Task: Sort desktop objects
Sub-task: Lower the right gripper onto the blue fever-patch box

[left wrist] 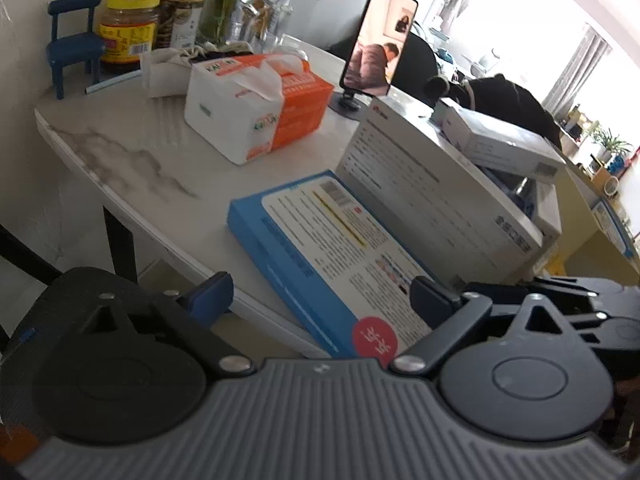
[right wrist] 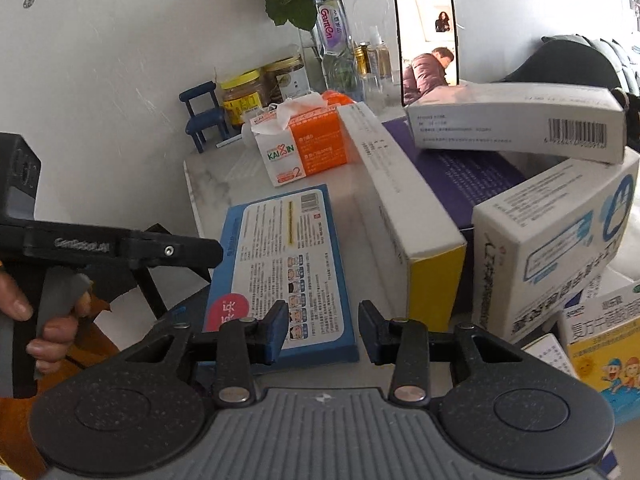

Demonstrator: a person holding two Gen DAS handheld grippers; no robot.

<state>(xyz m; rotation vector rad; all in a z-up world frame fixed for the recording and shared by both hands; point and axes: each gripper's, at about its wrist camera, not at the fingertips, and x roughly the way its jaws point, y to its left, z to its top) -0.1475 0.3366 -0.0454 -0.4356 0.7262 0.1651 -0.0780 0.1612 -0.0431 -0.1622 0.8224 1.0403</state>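
A flat blue box (left wrist: pixel 320 232) with a white printed label and a red round sticker lies at the near edge of the marble table (left wrist: pixel 120 152). My left gripper (left wrist: pixel 322 296) straddles its near end, fingers wide apart. The right pad sits at the box's side, while the left pad stands clear of it over the table edge. In the right wrist view the same blue box (right wrist: pixel 280 248) lies ahead. My right gripper (right wrist: pixel 324 330) hovers at its near right corner, jaws partly apart and gripping nothing. A hand holds the left gripper (right wrist: pixel 212 250) at the left.
A long white box with a yellow end (right wrist: pixel 400 208) lies right of the blue box, with white medicine boxes (right wrist: pixel 516 120) stacked beyond. An orange-and-white tissue pack (left wrist: pixel 260 108), a phone on a stand (left wrist: pixel 380 40), jars (left wrist: pixel 126 28) and a small blue chair (left wrist: pixel 72 48) stand farther back.
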